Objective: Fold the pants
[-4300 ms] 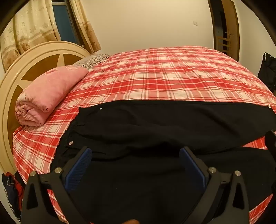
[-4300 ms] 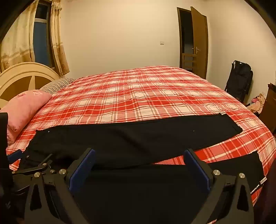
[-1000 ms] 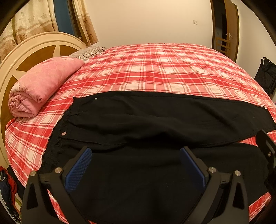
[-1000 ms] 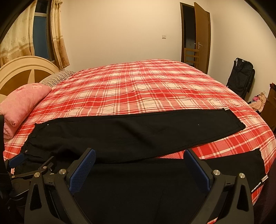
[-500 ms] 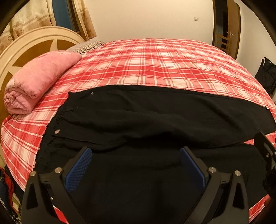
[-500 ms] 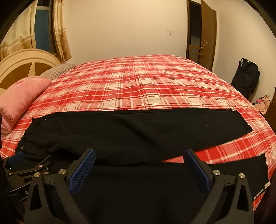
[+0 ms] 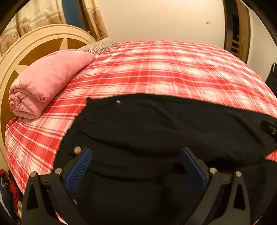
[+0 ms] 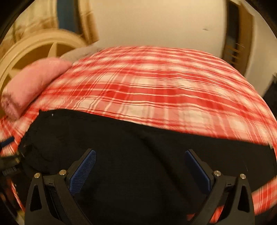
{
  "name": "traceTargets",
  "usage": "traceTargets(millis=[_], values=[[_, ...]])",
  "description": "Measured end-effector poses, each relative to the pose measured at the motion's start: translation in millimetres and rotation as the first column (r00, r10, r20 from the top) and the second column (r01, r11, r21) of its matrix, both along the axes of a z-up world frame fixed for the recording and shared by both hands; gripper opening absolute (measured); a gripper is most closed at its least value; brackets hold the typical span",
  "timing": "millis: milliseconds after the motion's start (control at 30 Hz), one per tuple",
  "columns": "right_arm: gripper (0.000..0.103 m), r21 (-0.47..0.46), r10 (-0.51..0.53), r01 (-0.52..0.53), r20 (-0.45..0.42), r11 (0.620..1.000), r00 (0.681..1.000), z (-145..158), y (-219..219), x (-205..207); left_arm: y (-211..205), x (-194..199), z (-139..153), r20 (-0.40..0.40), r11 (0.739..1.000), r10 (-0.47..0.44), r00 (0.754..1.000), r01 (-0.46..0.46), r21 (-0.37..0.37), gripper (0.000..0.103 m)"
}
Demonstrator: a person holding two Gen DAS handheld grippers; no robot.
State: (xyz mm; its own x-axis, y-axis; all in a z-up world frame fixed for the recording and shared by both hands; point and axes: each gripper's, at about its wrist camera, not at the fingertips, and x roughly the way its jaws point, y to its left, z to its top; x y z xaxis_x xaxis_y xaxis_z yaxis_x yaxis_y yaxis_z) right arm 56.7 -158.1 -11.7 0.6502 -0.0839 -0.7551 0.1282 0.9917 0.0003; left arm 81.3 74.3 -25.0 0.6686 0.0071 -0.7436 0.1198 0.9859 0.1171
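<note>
Black pants point(image 7: 155, 126) lie spread across the near side of a bed with a red plaid cover point(image 7: 164, 69); the waistband with a metal button point(image 7: 77, 149) is at the left. My left gripper point(image 7: 135, 166) is open and empty, low over the pants near the waist. My right gripper point(image 8: 141, 166) is open and empty over the black pants point(image 8: 138, 147), in a blurred view. The left gripper's tip shows at the left edge of the right wrist view point(image 8: 7, 141).
A rolled pink blanket point(image 7: 45, 81) lies at the bed's left by the round cream headboard point(image 7: 20, 50). Curtains point(image 7: 41, 15) hang behind it. A brown door point(image 7: 237, 31) stands at the far right. Red and blue clothing point(image 7: 7, 187) lies below the bed's left corner.
Both grippers have moved forward and lower toward the pants, staying open. The right gripper has swung left, toward the waist end, and its view is now motion-blurred.
</note>
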Motion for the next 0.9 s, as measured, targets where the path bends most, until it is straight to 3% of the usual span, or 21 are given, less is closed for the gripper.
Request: traceTargets(millis=[133,200,300,467,533,667,767,833,900], values=[[0.100,-0.034,0.149,-0.150,-0.043,0.988,0.988,-17.8,11.7,50.5,23.4,39.9,-0.9,-0.007,0.998,0.064,0.998,-0.064,-0.003,0.103],[0.090,-0.055,0.192,-0.196,-0.081,0.979,0.978,-29.6,19.8,68.9,29.2,54.3,-3.8,-0.013,0.997,0.080,0.997,-0.080,-0.008,0.103],[0.084,-0.015,0.253,-0.258,-0.137,0.966,0.958,-47.6,23.6,90.3,33.5,79.1,-17.6,-0.053,0.995,0.100,0.994,-0.101,-0.006,0.103],[0.084,-0.020,0.268,-0.278,-0.208,0.960,0.941,-74.0,19.4,105.8,36.6,104.3,-41.8,-0.123,0.991,0.126,0.984,-0.129,-0.018,0.103],[0.084,0.001,0.284,-0.289,-0.188,0.957,0.940,-78.2,14.8,106.7,37.4,110.8,-51.2,-0.148,0.990,0.130,0.980,-0.135,-0.025,0.103],[0.084,-0.002,0.302,-0.307,-0.178,0.952,0.937,-81.0,15.9,110.0,31.1,113.2,-58.5,-0.123,0.991,0.129,0.984,-0.126,0.033,0.103],[0.084,-0.002,0.320,-0.325,-0.180,0.946,0.930,-81.7,16.8,110.9,34.8,115.2,-60.7,-0.125,0.990,0.143,0.982,-0.143,0.007,0.103],[0.072,0.003,0.354,-0.360,-0.188,0.933,0.916,-80.4,19.2,110.0,38.0,116.4,-63.6,-0.116,0.989,0.147,0.982,-0.149,-0.009,0.103],[0.036,-0.009,0.393,-0.402,-0.190,0.916,0.900,-75.2,26.4,105.2,39.5,114.9,-65.0,-0.100,0.990,0.135,0.986,-0.137,-0.017,0.103]])
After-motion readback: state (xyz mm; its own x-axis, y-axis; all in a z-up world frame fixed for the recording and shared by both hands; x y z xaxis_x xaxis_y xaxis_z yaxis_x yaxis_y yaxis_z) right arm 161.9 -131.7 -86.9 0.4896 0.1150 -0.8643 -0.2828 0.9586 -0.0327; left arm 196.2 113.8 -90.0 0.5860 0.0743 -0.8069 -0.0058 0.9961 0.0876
